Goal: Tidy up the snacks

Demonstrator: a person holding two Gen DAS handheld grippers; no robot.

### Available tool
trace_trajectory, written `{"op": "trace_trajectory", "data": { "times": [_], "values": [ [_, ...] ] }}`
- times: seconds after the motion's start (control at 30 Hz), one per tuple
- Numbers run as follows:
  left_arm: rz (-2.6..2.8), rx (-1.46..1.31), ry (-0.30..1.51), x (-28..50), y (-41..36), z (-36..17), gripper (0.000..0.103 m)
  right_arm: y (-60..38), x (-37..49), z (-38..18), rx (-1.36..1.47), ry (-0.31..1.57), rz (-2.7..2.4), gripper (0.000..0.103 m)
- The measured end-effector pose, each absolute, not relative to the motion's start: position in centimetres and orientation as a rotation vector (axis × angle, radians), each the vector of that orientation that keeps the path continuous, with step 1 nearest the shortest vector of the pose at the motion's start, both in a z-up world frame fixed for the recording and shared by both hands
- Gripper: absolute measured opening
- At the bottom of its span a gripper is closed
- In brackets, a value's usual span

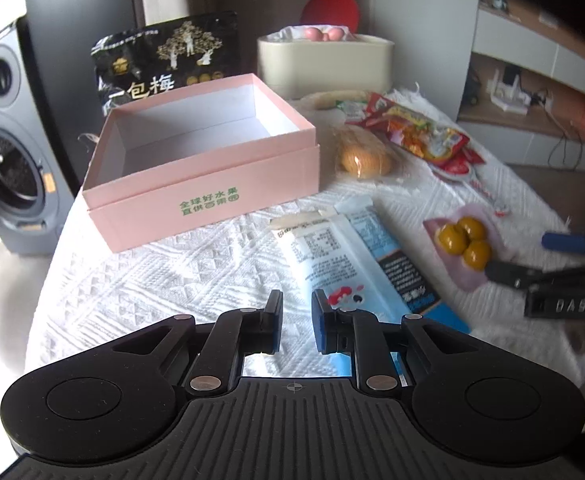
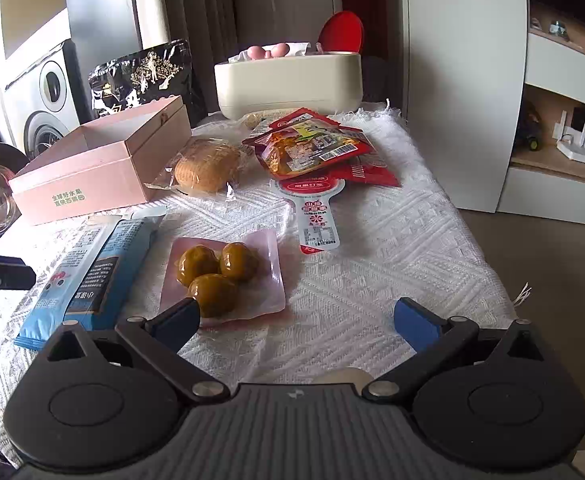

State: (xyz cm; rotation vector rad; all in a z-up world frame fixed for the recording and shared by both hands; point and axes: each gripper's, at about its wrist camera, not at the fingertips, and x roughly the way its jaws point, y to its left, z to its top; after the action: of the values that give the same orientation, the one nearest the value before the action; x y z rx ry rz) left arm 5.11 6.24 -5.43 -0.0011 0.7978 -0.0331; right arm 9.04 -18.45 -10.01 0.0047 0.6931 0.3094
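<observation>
An open, empty pink box (image 1: 200,160) stands on the white cloth; it also shows in the right wrist view (image 2: 92,172). A blue-and-white snack pack (image 1: 356,256) (image 2: 92,268) lies in front of it. A clear pack of three brown eggs (image 1: 462,242) (image 2: 222,276) lies to its right. A wrapped bun (image 1: 362,156) (image 2: 208,170) and red snack packs (image 1: 424,136) (image 2: 316,144) lie behind. My left gripper (image 1: 296,316) is narrowly open and empty, just left of the blue pack's near end. My right gripper (image 2: 308,320) is wide open and empty, its left finger by the egg pack.
A black plum bag (image 1: 164,60) stands behind the box. A cream tub (image 1: 324,62) (image 2: 288,80) with pink items sits at the back. A white paddle-shaped snack (image 2: 318,212) lies mid-cloth. A washing machine (image 1: 8,152) stands left of the table. Shelves (image 2: 564,128) are at right.
</observation>
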Motion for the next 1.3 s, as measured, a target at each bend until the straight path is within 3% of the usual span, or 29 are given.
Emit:
{"op": "trace_trajectory", "data": {
  "times": [0.13,0.33,0.47,0.63,0.67,0.7,0.77,0.83,1.1,1.2,1.3],
  "values": [
    [-0.188,-0.108,0.765,6.8,3.9,-4.3,0.02,-18.5,9.0,-9.6,-0.062,0.747,0.369,0.103],
    [-0.26,0.244,0.743,7.2,-3.2,-6.8,0.026,-20.7,8.0,-8.9,-0.009,0.748,0.353,0.103],
    [-0.179,0.363,0.742,5.6,-1.6,-8.0,0.028,-21.5,8.2,-9.4,0.029,0.732,0.313,0.103],
    [-0.139,0.259,0.794,5.2,2.3,-7.5,0.027,-19.9,8.3,-10.0,-0.061,0.712,0.292,0.103],
    [-0.148,0.244,0.802,5.3,2.3,-7.5,0.03,-19.7,8.2,-10.1,-0.071,0.705,0.289,0.103],
    [-0.16,0.233,0.805,5.5,2.1,-7.5,0.04,-19.7,8.2,-10.1,-0.065,0.703,0.287,0.103],
    [-0.203,0.213,0.809,6.2,1.5,-7.6,0.06,-19.9,8.1,-10.1,-0.062,0.699,0.295,0.103],
    [-0.258,0.206,0.827,6.7,0.8,-7.8,0.088,-20.0,8.0,-10.1,-0.063,0.689,0.304,0.103],
    [-0.078,0.172,0.772,7.5,4.5,-6.8,0.079,-20.0,8.3,-9.9,-0.075,0.718,0.317,0.103],
    [-0.089,0.038,0.824,8.9,6.6,-7.5,0.08,-20.2,8.4,-9.8,-0.068,0.737,0.335,0.103],
    [-0.1,0.005,0.837,10.0,7.0,-8.2,0.087,-20.7,8.8,-9.5,-0.061,0.761,0.368,0.103]
  ]
}}
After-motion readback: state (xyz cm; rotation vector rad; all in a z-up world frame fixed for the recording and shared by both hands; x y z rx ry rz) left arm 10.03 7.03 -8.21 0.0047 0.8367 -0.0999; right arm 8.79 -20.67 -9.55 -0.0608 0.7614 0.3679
